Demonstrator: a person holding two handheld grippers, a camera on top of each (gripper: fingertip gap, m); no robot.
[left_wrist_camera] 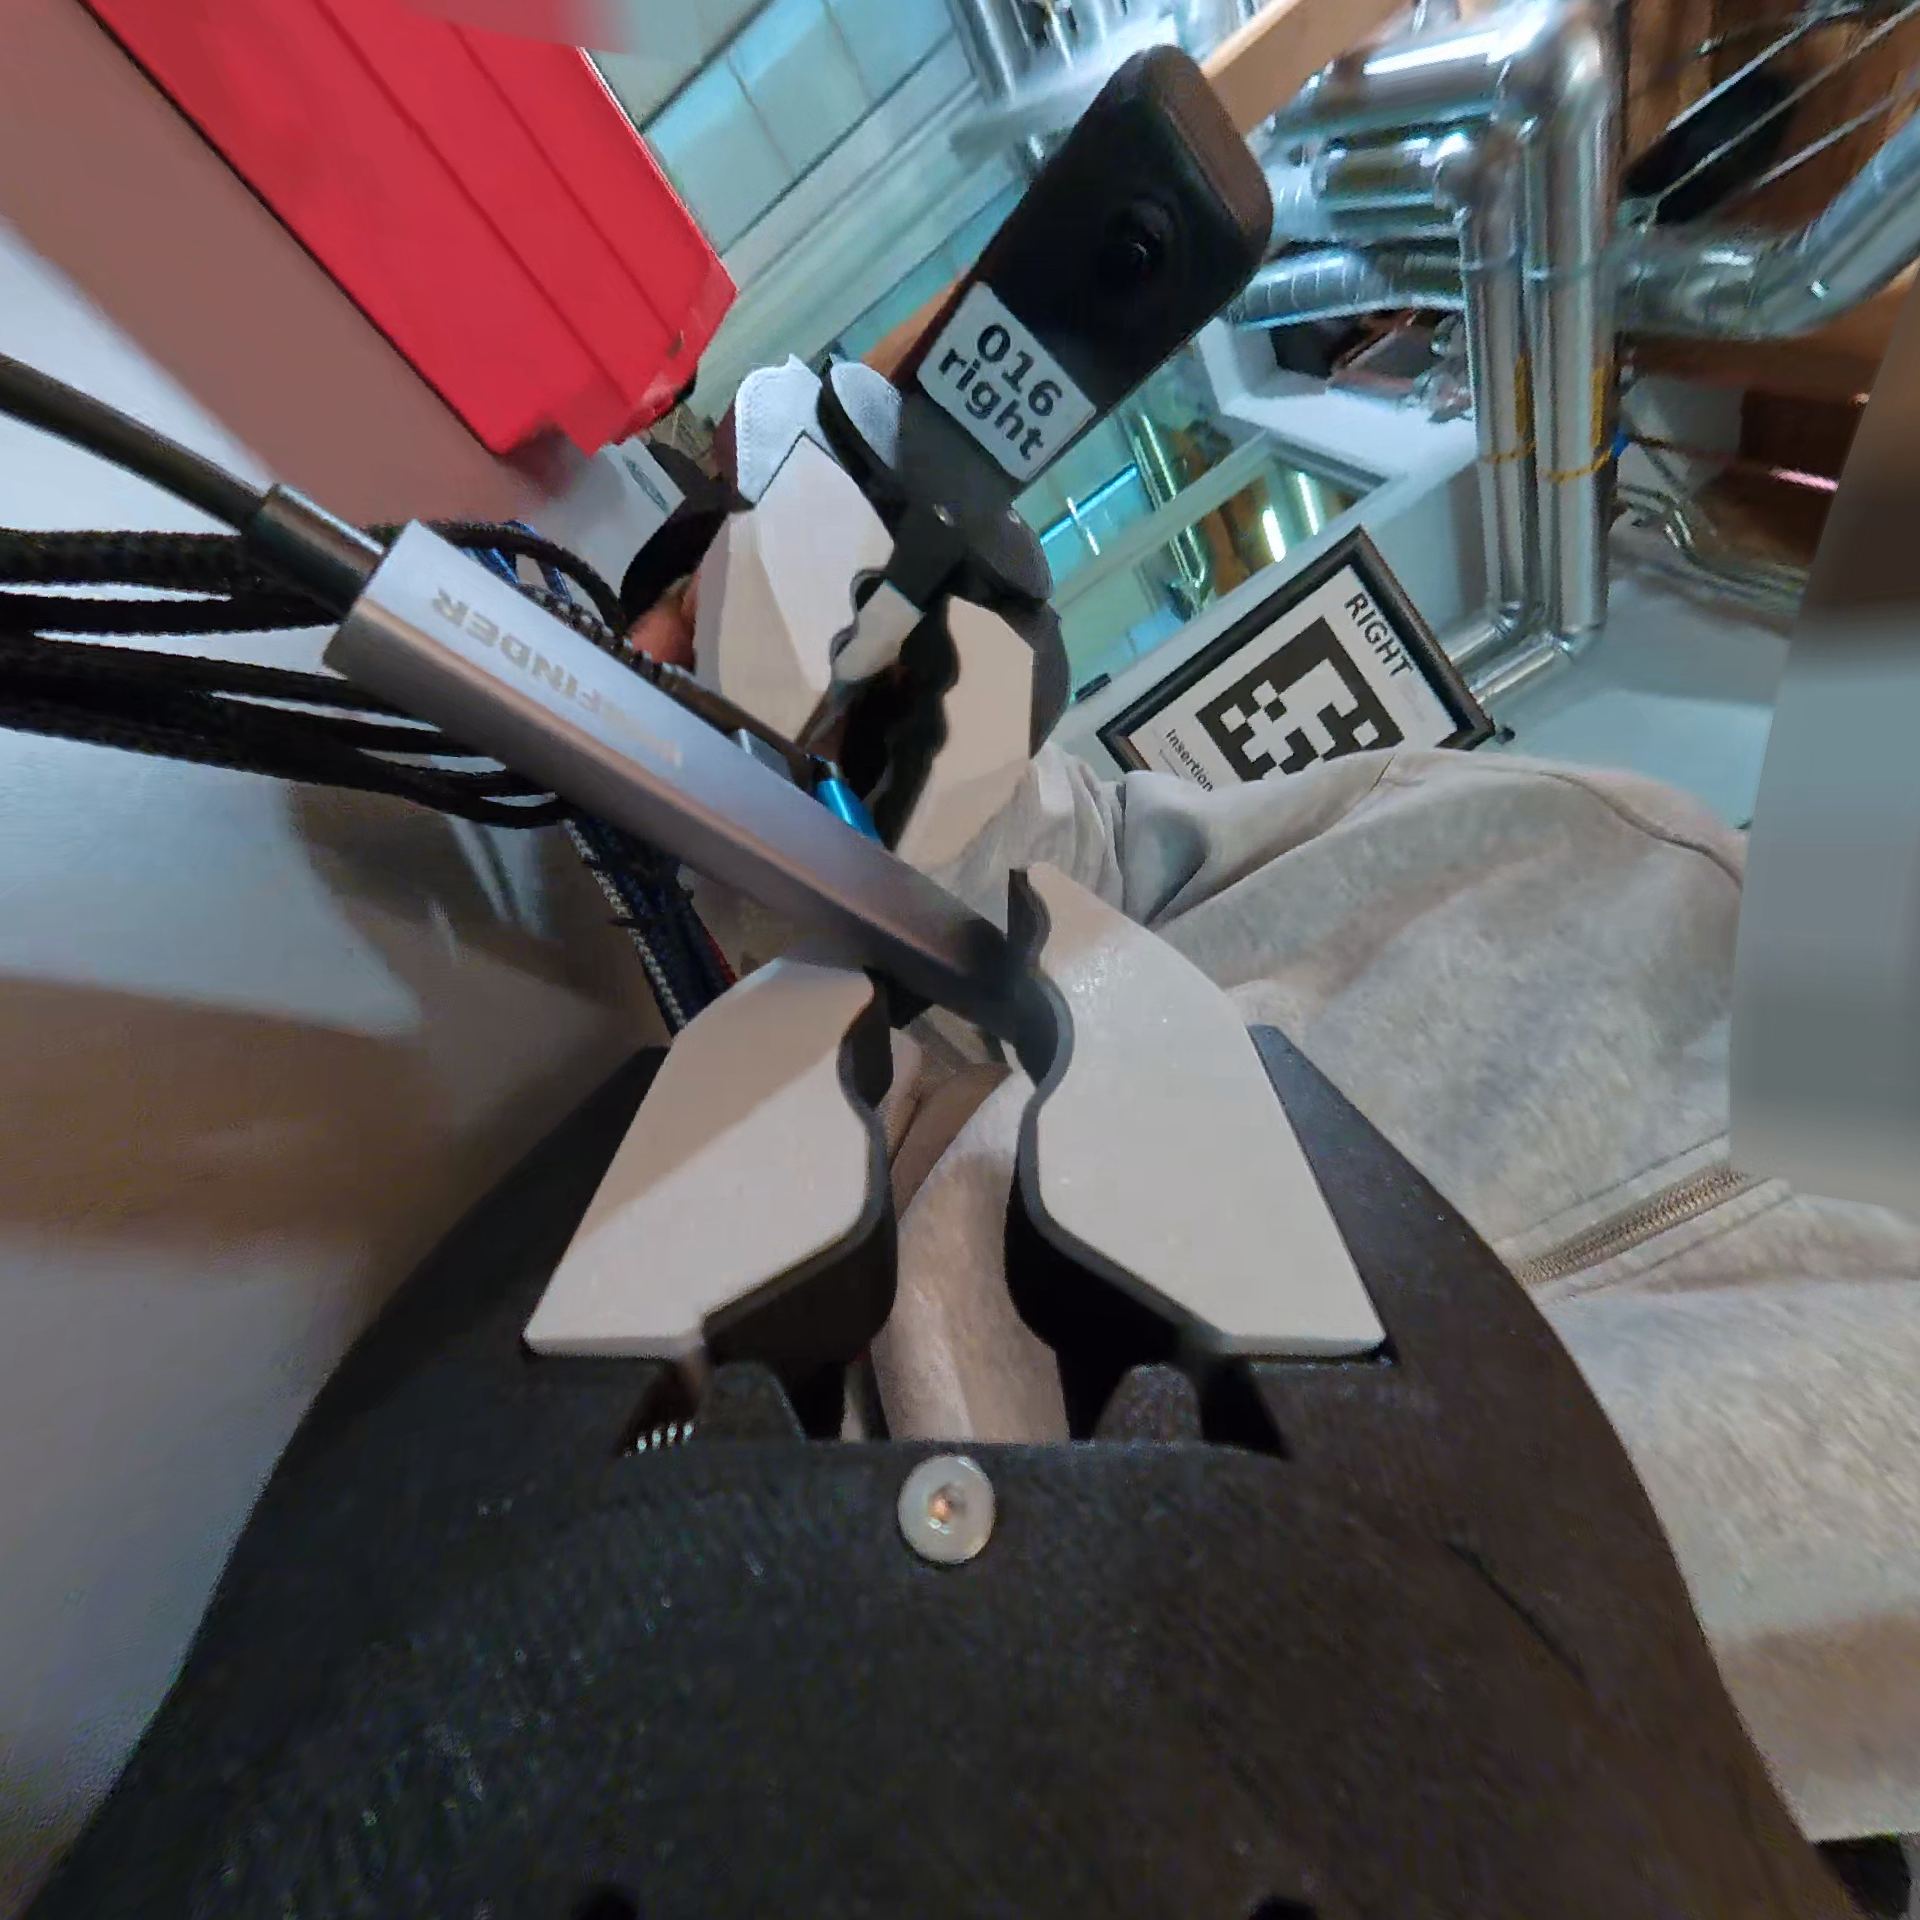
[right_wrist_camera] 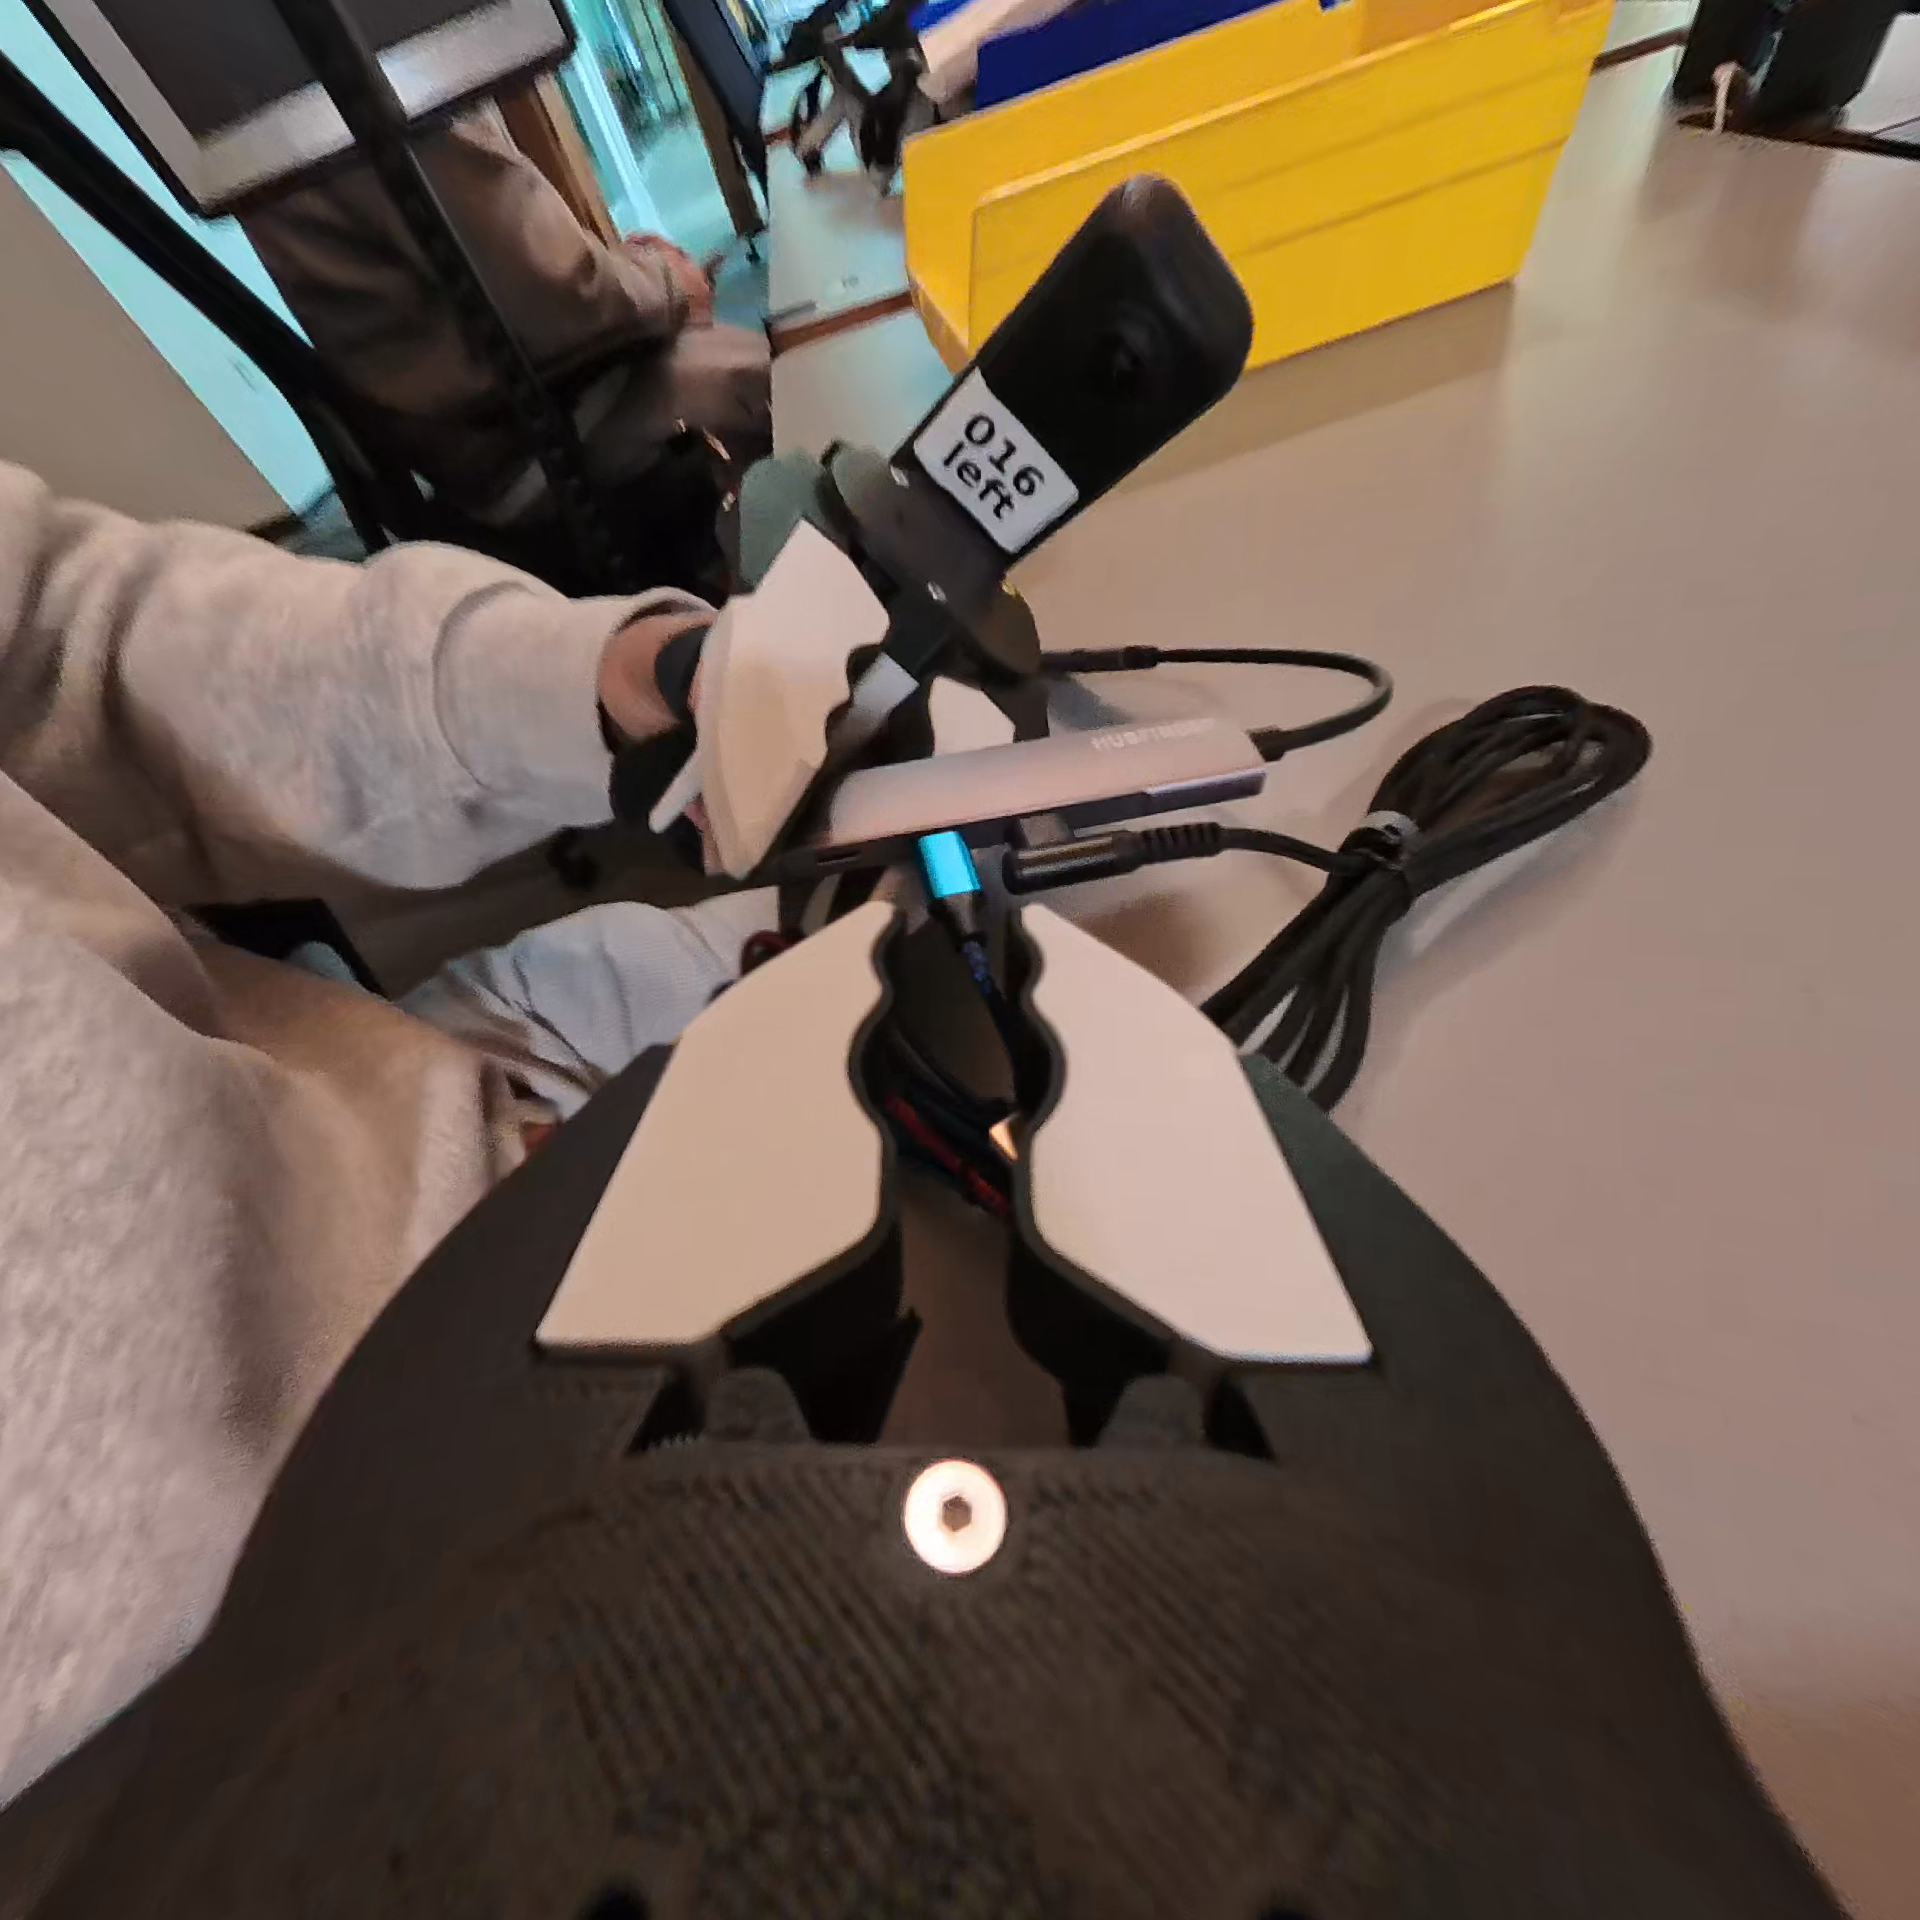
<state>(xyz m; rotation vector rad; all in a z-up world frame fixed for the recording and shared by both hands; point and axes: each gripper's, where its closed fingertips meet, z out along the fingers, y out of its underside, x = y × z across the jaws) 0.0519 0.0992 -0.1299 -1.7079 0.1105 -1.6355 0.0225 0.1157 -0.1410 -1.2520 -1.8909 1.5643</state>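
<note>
A slim grey USB hub [left_wrist_camera: 582, 707] is held in the air between both grippers. My left gripper [left_wrist_camera: 961, 961] is shut on one end of the hub. In the right wrist view the left gripper [right_wrist_camera: 800, 831] grips the hub [right_wrist_camera: 1039, 779] from the left. A cable with a bright blue plug [right_wrist_camera: 943, 862] sits in the hub's side. My right gripper [right_wrist_camera: 954, 925] is closed around that braided cable just behind the plug. In the left wrist view the right gripper [left_wrist_camera: 883, 821] stands right at the blue plug [left_wrist_camera: 847, 805]. A black angled plug [right_wrist_camera: 1101, 847] is also in the hub.
A coil of black cable [right_wrist_camera: 1455, 852] lies on the beige table [right_wrist_camera: 1558, 1195]. A yellow bin [right_wrist_camera: 1299, 177] stands at the back. A red bin [left_wrist_camera: 416, 208] is beside the left gripper. A marker card [left_wrist_camera: 1299, 686] stands behind. A person's grey sleeve [right_wrist_camera: 312, 675] fills the left. My left and right fingertips are right by each other.
</note>
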